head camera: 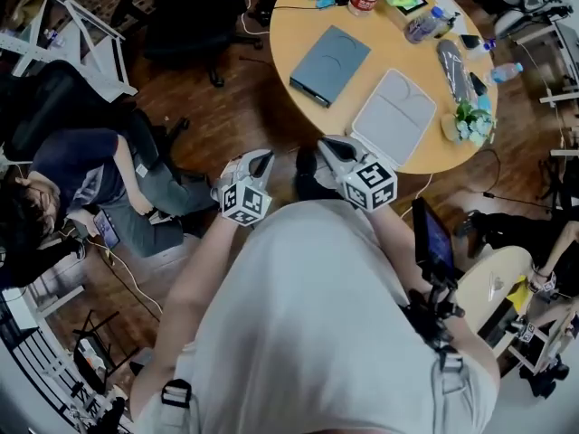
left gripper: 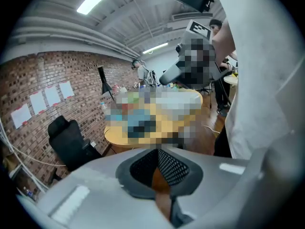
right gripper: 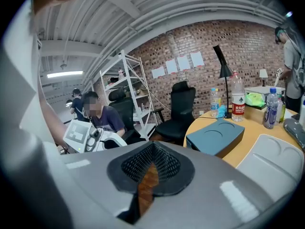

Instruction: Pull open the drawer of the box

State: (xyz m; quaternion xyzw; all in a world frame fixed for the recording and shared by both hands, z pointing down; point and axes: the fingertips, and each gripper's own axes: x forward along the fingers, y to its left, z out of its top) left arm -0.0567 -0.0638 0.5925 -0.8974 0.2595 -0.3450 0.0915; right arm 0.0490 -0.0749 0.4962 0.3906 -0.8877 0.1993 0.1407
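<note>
flat blue-grey box point(head camera: 330, 64) lies on round table point(head camera: 288, 27).

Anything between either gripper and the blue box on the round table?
Nothing visible. The left gripper and right gripper, both shut and empty, sit short of the table; only floor and bare tabletop lie before the blue box. The pale grey case lies beside it, off the line.

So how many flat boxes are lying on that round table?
2. A blue box on the left part of the table, and a pale grey box beside it at the near edge. None seems hidden.
</note>
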